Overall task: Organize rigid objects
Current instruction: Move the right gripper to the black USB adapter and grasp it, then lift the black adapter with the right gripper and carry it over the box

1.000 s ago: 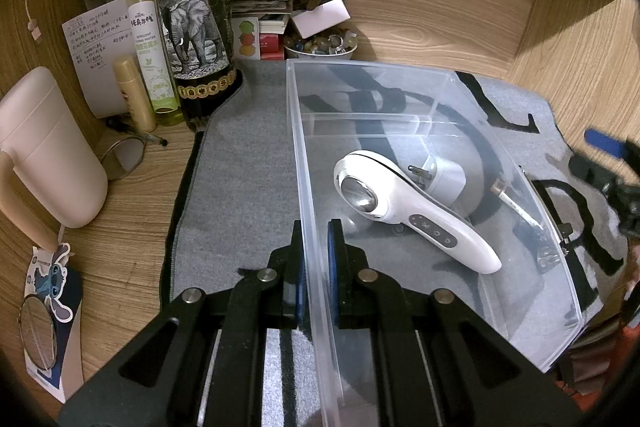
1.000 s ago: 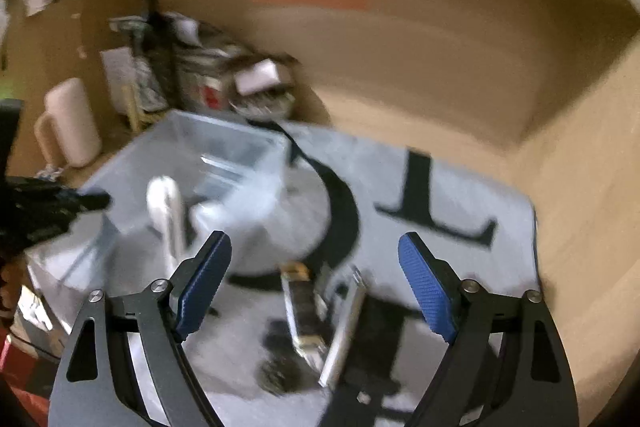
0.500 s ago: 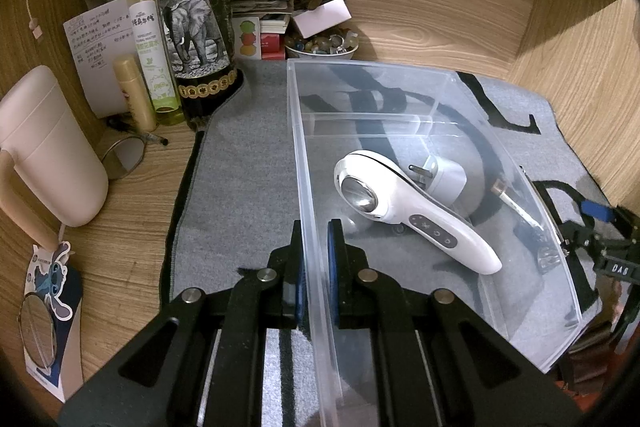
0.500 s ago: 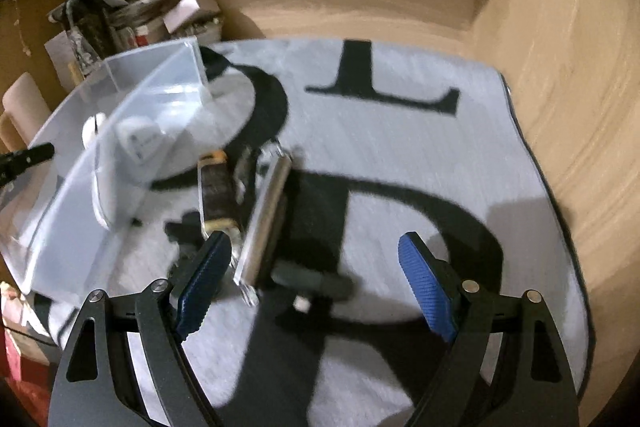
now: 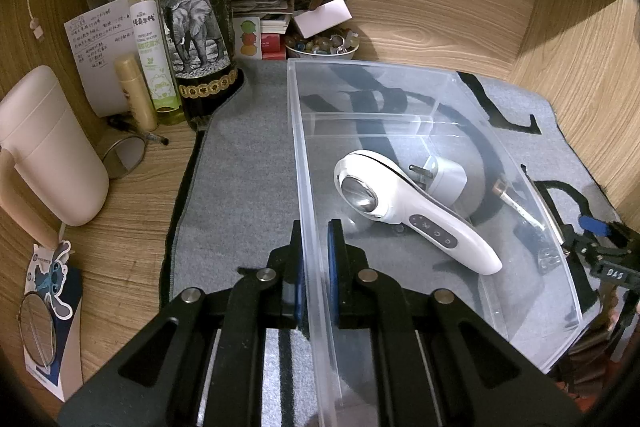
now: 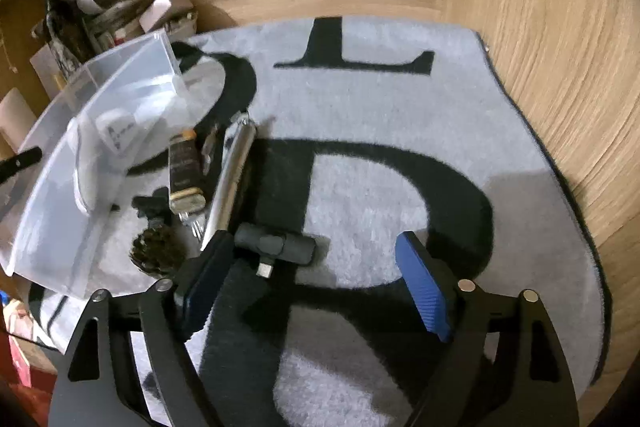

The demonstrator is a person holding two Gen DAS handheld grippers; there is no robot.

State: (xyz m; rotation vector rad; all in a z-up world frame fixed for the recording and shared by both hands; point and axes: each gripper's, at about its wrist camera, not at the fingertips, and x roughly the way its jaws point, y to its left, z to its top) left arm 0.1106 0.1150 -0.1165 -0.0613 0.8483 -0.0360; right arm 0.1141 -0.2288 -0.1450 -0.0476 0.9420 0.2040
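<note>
Wood-grain alcove w/ a grey lettered mat over the surface, then the clear plastic bin on the mat's left part. Left tongs are clenched on the bin's near-left wall, one pad inside, one outside. Right tongs are spread wide, grasping nothing, low over the loose items just right of the bin. Already in the bin: white handheld massager and white plug adapter. Still out on the mat: long silver tube, small brown-capped bottle, dark T-shaped adapter, pine cone. Risks, imo: these lie tight together, tube touching or nearly touching the T-piece, so a wide close could catch two at once or roll the tube away; the thin bin wall may flex or tip if the left grip pulls. Left wrist view gives the bin's contents clearly plus bottle/mug clutter at the back, but loose items only dimly thru the far wall; right wrist view lays them out plainly, bin contents blurred.
</note>
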